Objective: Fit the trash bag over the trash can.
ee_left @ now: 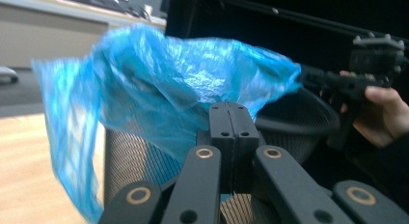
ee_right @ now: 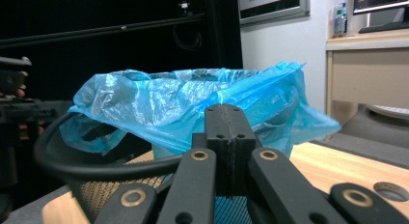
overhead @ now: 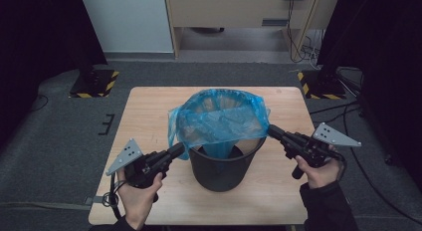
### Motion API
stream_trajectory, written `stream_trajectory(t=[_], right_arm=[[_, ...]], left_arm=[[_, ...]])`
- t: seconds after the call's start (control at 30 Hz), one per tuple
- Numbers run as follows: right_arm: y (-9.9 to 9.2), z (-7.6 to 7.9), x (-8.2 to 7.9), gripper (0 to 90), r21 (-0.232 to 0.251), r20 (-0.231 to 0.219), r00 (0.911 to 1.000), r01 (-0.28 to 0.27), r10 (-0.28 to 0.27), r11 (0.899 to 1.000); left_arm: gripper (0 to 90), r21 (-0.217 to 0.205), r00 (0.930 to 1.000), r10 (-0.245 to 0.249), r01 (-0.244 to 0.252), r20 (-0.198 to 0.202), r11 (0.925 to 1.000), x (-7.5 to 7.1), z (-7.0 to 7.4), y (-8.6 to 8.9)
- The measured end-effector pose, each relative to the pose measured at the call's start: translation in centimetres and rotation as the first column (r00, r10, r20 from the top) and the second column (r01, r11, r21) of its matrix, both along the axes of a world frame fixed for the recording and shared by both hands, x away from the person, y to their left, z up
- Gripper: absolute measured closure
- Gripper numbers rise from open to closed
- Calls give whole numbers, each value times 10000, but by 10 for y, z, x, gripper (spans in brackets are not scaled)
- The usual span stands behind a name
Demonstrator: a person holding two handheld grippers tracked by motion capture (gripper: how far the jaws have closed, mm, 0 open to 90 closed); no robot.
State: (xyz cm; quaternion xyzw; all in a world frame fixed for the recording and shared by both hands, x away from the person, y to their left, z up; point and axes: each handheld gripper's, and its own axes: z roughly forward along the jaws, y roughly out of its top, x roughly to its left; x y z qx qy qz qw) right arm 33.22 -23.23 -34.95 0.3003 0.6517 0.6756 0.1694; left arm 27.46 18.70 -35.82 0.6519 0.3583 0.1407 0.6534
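A black mesh bin [overhead: 219, 172] stands in the middle of the wooden table [overhead: 147, 109]. A blue plastic bag [overhead: 219, 116] is spread over its far rim and stretched toward me, partly lifted above the near rim. My left gripper [overhead: 179, 150] is shut on the bag's lower left edge. My right gripper [overhead: 272, 130] is shut on its right edge. In the left gripper view the jaws [ee_left: 230, 107] meet against the bag [ee_left: 183, 79], with the bin [ee_left: 130, 156] below. In the right gripper view the closed jaws [ee_right: 225, 109] pinch the bag [ee_right: 183, 98] above the bin's rim [ee_right: 96, 171].
Two stand bases with yellow-black stripes [overhead: 94, 84] [overhead: 318, 86] sit on the grey floor behind the table. Cables [overhead: 348, 116] run along the right. A wooden desk [overhead: 239, 12] stands at the back. Bare tabletop lies on both sides of the bin.
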Motion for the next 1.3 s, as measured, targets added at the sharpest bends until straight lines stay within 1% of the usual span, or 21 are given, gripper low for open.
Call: stream_trajectory(t=[0.07, 0.13, 0.2, 0.33, 0.43, 0.5, 0.6, 0.7, 0.73, 0.8, 0.87, 0.9, 1.0, 1.07, 1.1, 1.13, 1.17, 1.2, 1.23, 1.27, 1.3], right_arm=[[-2, -1, -2, 900, -19, -63, 10000, -54, 54, 10000], [-3, -3, -5, 900, -43, -229, 9997, -114, 113, 9999], [-2, -5, -6, 900, -24, -414, 9990, -197, 196, 9998], [-2, -7, -8, 900, 5, -695, 9972, -285, 285, 9996], [-1, -9, -10, 900, -77, -897, 9953, -370, 361, 9993], [-1, -11, -10, 900, -222, -1020, 9939, -448, 423, 9987], [-1, -13, -11, 900, -295, -1274, 9905, -556, 514, 9980], [2, -19, -10, 900, -571, -1633, 9847, -715, 613, 9958], [3, -21, -9, 900, -676, -1760, 9825, -732, 603, 9950], [5, -25, -8, 900, -737, -1960, 9790, -719, 563, 9947], [5, -27, -6, 900, -736, -2027, 9781, -635, 474, 9953], [5, -29, -5, 900, -734, -1991, 9793, -510, 355, 9960], [2, -32, -2, 900, -566, -2025, 9793, -118, 1, 9983], [2, -35, -1, 893, -478, -2000, 9796, 125, -218, 9988], [2, -36, 0, 881, -417, -1944, 9805, 224, -301, 9989], [2, -37, 1, 864, -441, -1860, 9816, 357, -434, 9984], [1, -37, 2, 840, -484, -1794, 9827, 389, -470, 9981], [0, -37, 3, 806, -454, -1730, 9838, 409, -481, 9981], [-1, -37, 3, 770, -376, -1651, 9847, 510, -565, 9980], [-3, -37, 4, 750, -315, -1622, 9848, 581, -625, 9978], [-6, -35, 4, 724, -274, -1462, 9872, 612, -645, 9978]], left_arm=[[900, -99, 9996, -207, 205, -177, 9997, 0, -5, -2], [900, -235, 9989, -367, 361, -298, 9991, 2, -8, -3], [900, -189, 9984, -454, 448, -331, 9988, 3, -10, -5], [900, 103, 9970, -659, 664, -411, 9977, 3, -15, -10], [900, 323, 9960, -763, 778, -463, 9964, 2, -18, -14], [900, 371, 9954, -820, 839, -492, 9958, 2, -19, -16], [900, 593, 9951, -815, 847, -553, 9946, 1, -22, -19], [900, 773, 9947, -770, 823, -688, 9936, 2, -26, -20], [900, 821, 9946, -747, 806, -723, 9934, 3, -27, -20], [900, 814, 9940, -742, 807, -806, 9934, 4, -30, -20], [900, 872, 9939, -731, 803, -828, 9930, 5, -31, -20], [900, 890, 9940, -720, 792, -821, 9929, 5, -31, -20], [900, 1150, 9954, -570, 656, -771, 9912, 6, -32, -19], [900, 1066, 9958, -463, 546, -793, 9928, 7, -33, -17], [900, 1091, 9960, -404, 490, -797, 9928, 8, -33, -15], [900, 970, 9961, -352, 429, -804, 9944, 9, -33, -14], [900, 952, 9966, -299, 373, -774, 9948, 9, -33, -12], [894, 967, 9977, -89, 153, -672, 9952, 9, -32, -10], [830, 1029, 9982, 94, -32, -598, 9947, 9, -31, -9], [789, 938, 9982, 331, -282, -504, 9952, 10, -30, -6], [744, 897, 9978, 480, -438, -450, 9950, 10, -28, -3]])
